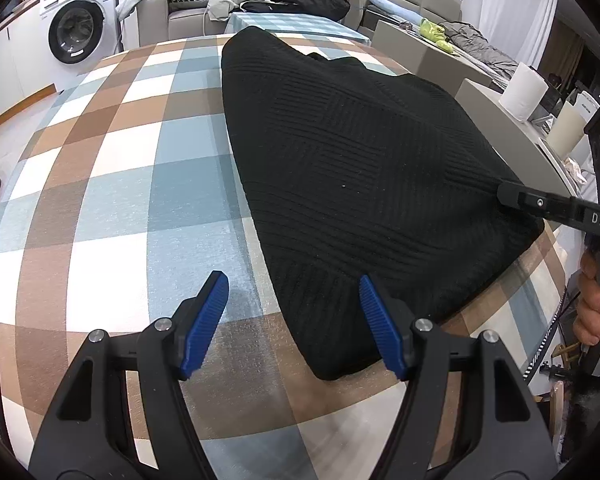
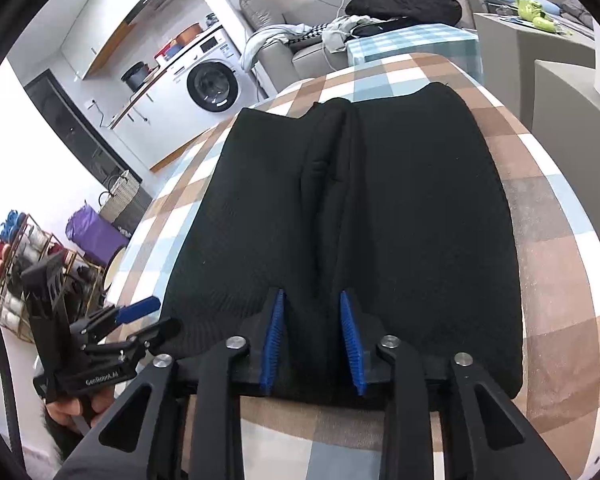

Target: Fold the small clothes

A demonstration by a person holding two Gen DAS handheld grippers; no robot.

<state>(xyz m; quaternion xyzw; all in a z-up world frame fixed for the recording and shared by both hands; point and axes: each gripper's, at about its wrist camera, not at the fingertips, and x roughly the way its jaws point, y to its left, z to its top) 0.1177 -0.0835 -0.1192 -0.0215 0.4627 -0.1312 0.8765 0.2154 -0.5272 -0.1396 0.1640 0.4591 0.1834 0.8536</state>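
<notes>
Black ribbed knit garment (image 2: 340, 208) lengthwise ahead; near hem between part-open, unpressing right gripper (image 2: 312, 340). Left gripper (image 1: 292, 320) wide, empty, at left corner.

A black knitted garment (image 2: 364, 216) lies folded on the checked surface (image 2: 548, 264) — a ridge runs up its middle. The right gripper (image 2: 313, 344) straddles its near edge, blue pads apart. The left gripper (image 2: 148, 320) stands open beside it.

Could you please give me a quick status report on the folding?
Left hand-held gripper open, empty. Right hand-held gripper open over the black ribbed knit garment's near edge. Garment folded on checked tablecloth. Nothing in the way.
</notes>
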